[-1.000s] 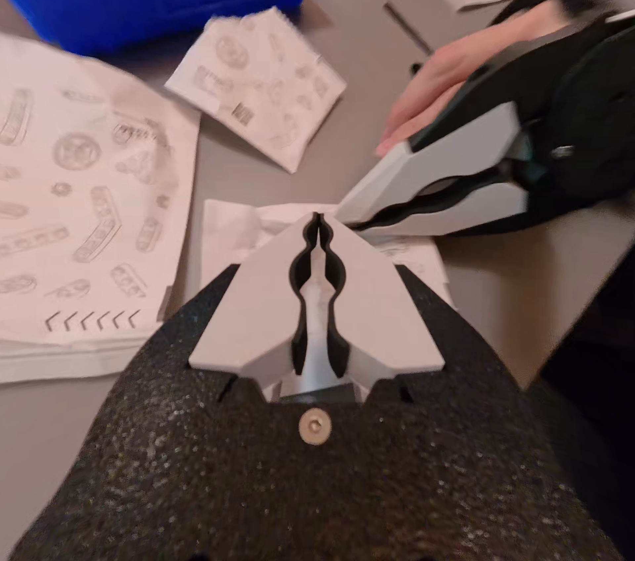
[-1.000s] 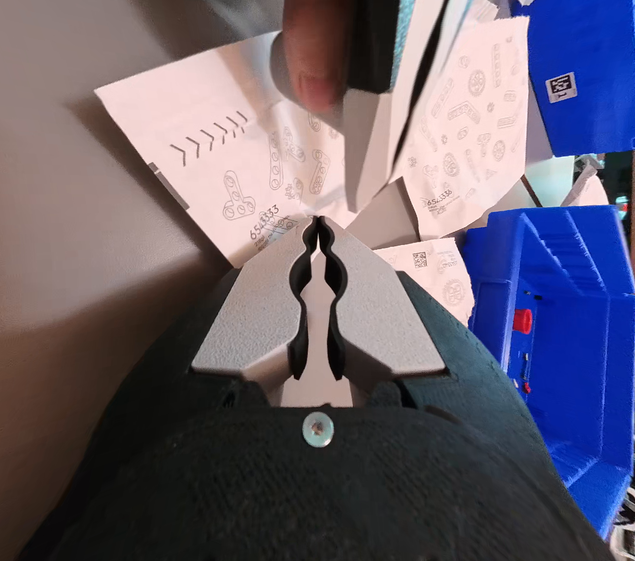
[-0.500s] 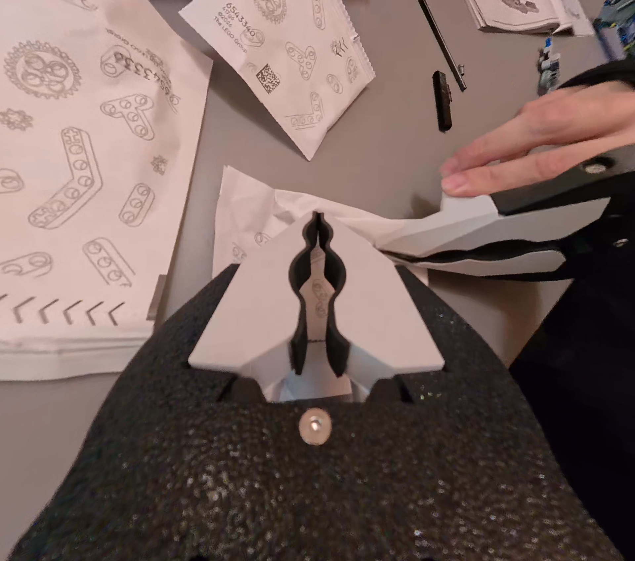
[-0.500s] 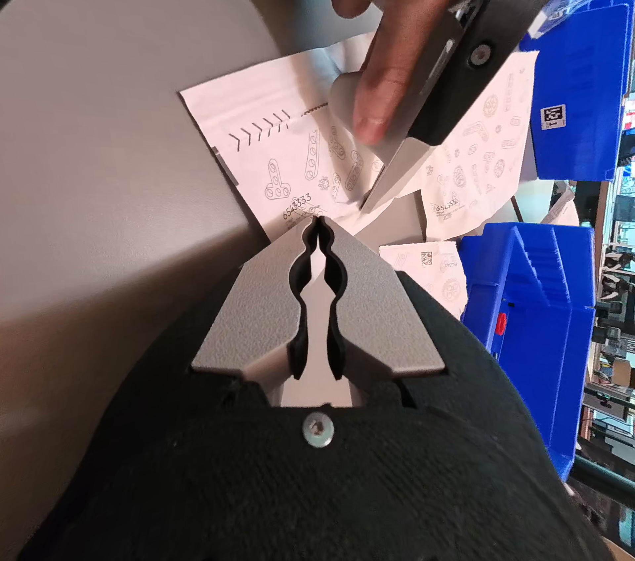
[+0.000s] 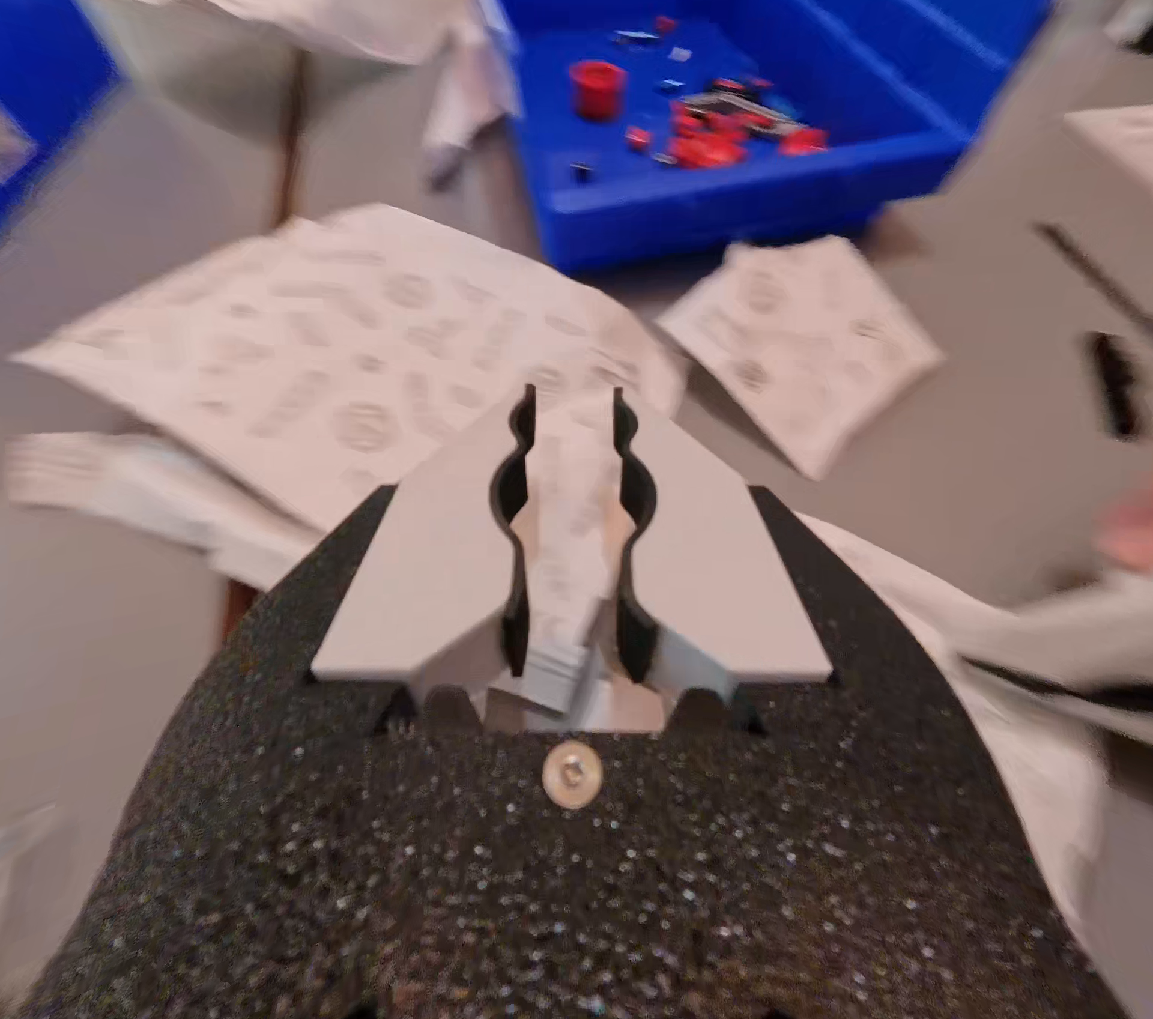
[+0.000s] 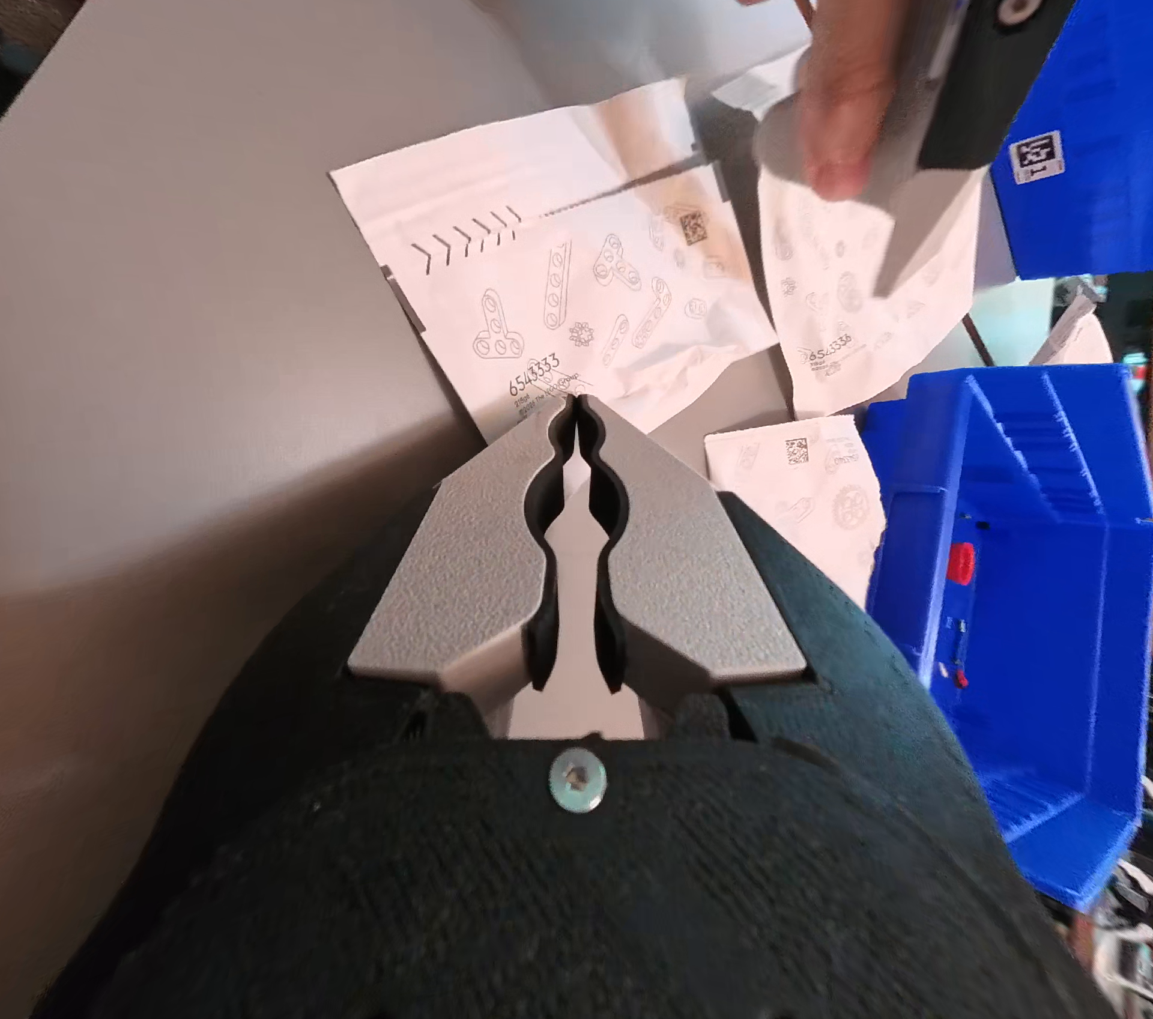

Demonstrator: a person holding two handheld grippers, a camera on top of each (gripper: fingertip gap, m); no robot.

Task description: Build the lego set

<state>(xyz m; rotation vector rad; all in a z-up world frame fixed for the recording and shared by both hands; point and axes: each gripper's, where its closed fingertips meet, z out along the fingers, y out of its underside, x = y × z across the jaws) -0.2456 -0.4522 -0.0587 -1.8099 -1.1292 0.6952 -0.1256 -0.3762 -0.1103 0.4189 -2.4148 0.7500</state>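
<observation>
Left grey-fingered gripper [image 5: 574,396] stands spread over a blurred, printed white paper bag [image 5: 349,340]. Right grey textured gripper [image 6: 575,407] is pressed together, possibly pinching a crinkled white paper bag [image 6: 561,290].

Left tongs [image 5: 574,396] parted (view blurred); right tongs [image 6: 575,402] closed, tips touching.

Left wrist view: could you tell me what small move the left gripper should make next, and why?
Probably close the left gripper on the white paper bag between its open fingers. The right gripper appears shut on the bag's other end, so both could then tear it open.
</observation>
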